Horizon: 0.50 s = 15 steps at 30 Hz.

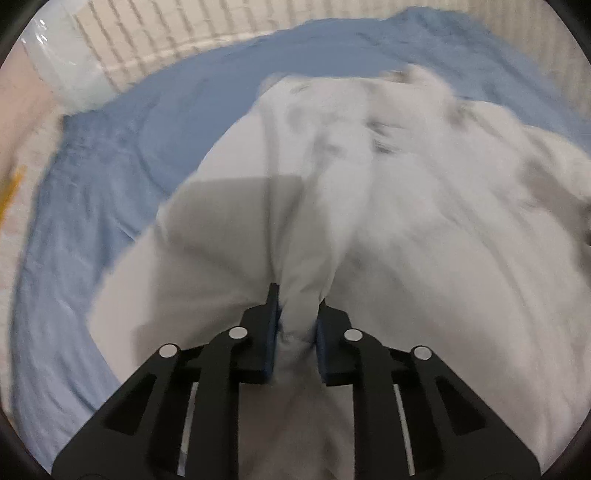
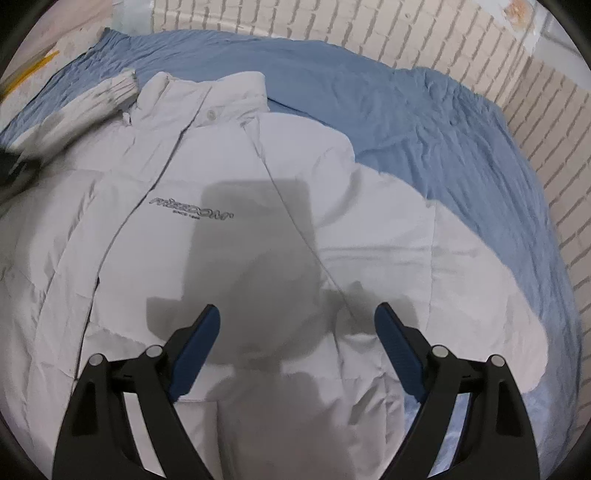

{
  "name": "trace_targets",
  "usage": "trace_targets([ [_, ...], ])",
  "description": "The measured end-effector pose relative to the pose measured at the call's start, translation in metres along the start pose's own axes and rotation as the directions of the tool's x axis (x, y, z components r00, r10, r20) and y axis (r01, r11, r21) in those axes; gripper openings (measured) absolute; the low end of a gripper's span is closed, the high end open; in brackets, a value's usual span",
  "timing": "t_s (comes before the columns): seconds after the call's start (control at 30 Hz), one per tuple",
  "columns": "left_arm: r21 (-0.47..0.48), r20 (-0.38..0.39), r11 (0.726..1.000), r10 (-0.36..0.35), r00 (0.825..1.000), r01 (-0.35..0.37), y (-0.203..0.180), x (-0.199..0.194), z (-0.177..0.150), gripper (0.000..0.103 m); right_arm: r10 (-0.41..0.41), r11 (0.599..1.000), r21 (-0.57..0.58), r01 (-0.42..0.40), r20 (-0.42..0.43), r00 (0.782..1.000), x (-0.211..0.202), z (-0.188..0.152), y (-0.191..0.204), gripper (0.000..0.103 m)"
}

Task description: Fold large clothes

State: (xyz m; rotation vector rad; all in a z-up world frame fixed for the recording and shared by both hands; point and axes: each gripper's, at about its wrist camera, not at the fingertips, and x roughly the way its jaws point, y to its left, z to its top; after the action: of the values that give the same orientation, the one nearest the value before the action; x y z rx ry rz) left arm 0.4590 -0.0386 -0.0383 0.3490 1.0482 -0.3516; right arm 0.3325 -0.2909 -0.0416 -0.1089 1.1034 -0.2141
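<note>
My left tongs (image 1: 297, 325) are pinching a gathered bunch of the white puffer jacket (image 1: 369, 206), the fabric bunched between the blue pads; that view is blurred. My right tongs (image 2: 297, 325) are spread wide above the jacket, touching nothing that I can see. The jacket lies front-up on the blue sheet (image 2: 424, 122) of the bed, its collar (image 2: 207, 96) at 11 o'clock in the right view, a ribbed cuff (image 2: 110, 92) just beside it at 10 o'clock. A brick wall (image 2: 369, 29) runs along 12 to 3 o'clock.
</note>
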Motion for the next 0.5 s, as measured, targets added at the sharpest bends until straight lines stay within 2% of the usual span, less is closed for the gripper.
trace_targets([
  [0.1,0.059,0.003,0.996,-0.073,0.997,0.073,-0.028,-0.015,-0.021,0.014,0.030,0.999,0.045,-0.030,-0.001,1.000,0.001,-0.003,-0.005,0.086],
  [0.13,0.060,0.005,0.995,-0.076,0.997,0.075,-0.032,-0.017,-0.023,0.014,0.033,0.998,0.051,-0.033,-0.004,0.999,0.001,-0.003,-0.006,0.086],
  [0.2,0.055,-0.004,0.998,-0.029,1.000,0.029,-0.039,-0.012,-0.022,0.015,0.032,0.998,0.055,-0.031,-0.013,0.999,0.001,-0.004,-0.006,0.086],
  [0.27,0.042,0.005,0.999,-0.017,1.000,0.017,-0.040,-0.014,-0.022,0.021,0.039,0.998,0.054,-0.039,-0.010,0.999,-0.004,-0.005,-0.005,0.086],
  [0.37,0.007,0.034,0.999,-0.040,0.999,0.040,-0.038,-0.037,-0.028,0.048,0.032,0.998,0.044,-0.032,0.005,0.999,-0.012,-0.005,-0.004,0.086],
  [0.4,0.000,0.046,0.999,-0.037,0.998,0.037,-0.040,-0.040,-0.033,0.077,0.030,0.998,0.048,-0.030,0.010,1.000,-0.014,-0.005,-0.004,0.086],
  [0.43,-0.021,0.082,0.999,-0.041,0.996,0.043,-0.039,-0.046,-0.036,0.097,0.033,0.997,0.063,-0.033,0.014,0.999,-0.015,-0.005,-0.003,0.086],
  [0.5,-0.040,0.143,0.996,-0.074,0.987,0.080,-0.039,-0.070,-0.044,0.098,0.067,0.993,0.097,-0.069,0.030,0.997,-0.017,-0.002,-0.002,0.086],
])
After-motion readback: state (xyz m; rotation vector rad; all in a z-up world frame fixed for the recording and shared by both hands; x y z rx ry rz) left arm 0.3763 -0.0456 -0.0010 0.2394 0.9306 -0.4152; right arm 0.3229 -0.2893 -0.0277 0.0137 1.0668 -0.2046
